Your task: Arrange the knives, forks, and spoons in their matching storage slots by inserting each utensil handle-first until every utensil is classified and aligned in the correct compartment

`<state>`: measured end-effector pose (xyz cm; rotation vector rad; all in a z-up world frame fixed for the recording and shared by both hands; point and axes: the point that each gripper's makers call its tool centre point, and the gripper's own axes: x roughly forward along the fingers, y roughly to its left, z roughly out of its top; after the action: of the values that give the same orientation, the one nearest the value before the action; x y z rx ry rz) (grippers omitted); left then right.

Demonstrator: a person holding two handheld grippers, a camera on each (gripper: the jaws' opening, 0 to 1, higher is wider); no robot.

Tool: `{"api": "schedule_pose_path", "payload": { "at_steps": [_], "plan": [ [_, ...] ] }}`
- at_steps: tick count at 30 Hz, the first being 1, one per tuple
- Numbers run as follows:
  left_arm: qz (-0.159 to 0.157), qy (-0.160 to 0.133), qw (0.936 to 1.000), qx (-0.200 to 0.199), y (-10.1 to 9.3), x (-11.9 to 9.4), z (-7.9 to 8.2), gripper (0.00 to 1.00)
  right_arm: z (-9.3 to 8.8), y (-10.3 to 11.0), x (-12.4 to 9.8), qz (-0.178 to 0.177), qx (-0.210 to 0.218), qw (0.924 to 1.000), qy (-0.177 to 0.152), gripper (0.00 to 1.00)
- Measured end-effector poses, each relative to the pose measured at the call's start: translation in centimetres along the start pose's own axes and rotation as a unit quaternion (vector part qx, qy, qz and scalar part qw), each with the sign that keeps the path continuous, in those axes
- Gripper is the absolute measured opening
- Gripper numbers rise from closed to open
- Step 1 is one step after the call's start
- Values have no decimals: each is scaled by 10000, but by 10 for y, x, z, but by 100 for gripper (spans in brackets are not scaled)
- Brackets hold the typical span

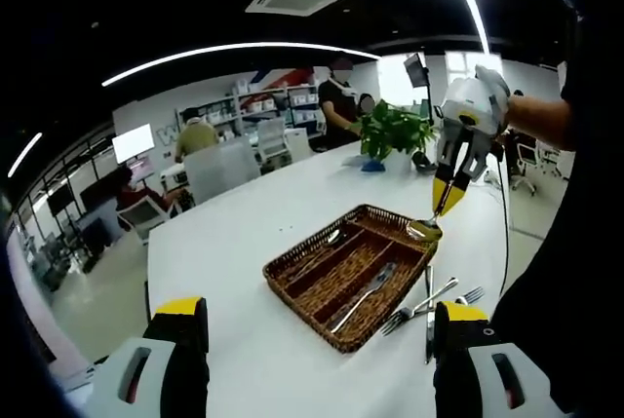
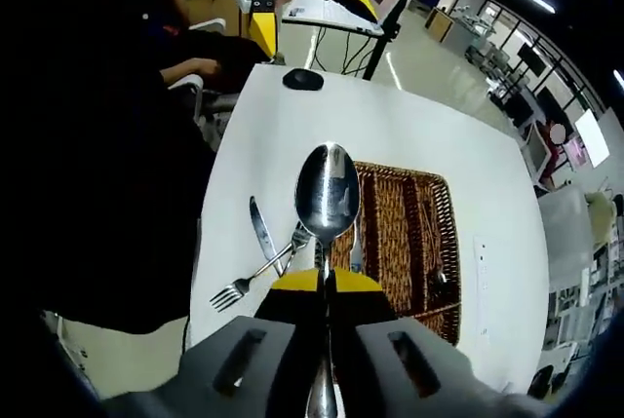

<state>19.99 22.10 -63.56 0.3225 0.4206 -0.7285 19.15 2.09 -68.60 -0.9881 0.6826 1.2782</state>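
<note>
right gripper view, right claw (image 2: pixel 327 286) clamping spoon (image 2: pixel 328 194), left claw (image 1: pixel 317 325) seemingly agape

Right claw (image 1: pixel 441 211) holds spoon (image 1: pixel 425 231) over basket (image 1: pixel 292 280).

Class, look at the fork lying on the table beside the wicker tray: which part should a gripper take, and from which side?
Probably grip the fork mid-handle, coming from above with jaws across the shaft. It lies flat on the white table; its handle crosses other cutlery near the wicker tray, so take the stretch nearer the prongs.
</note>
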Motion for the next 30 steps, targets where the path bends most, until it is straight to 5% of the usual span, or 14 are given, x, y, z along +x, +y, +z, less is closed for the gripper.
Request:
{"api": "schedule_pose_path", "payload": {
  "at_steps": [11,30],
  "plan": [
    [-1,46,10000,-68,0,2,0,100,1,-13,-13,-28,34,9999,103,0],
    [-10,29,9999,-118,-4,1,-4,100,-4,-37,4,-174,-40,9996,215,0]
  ]
}}
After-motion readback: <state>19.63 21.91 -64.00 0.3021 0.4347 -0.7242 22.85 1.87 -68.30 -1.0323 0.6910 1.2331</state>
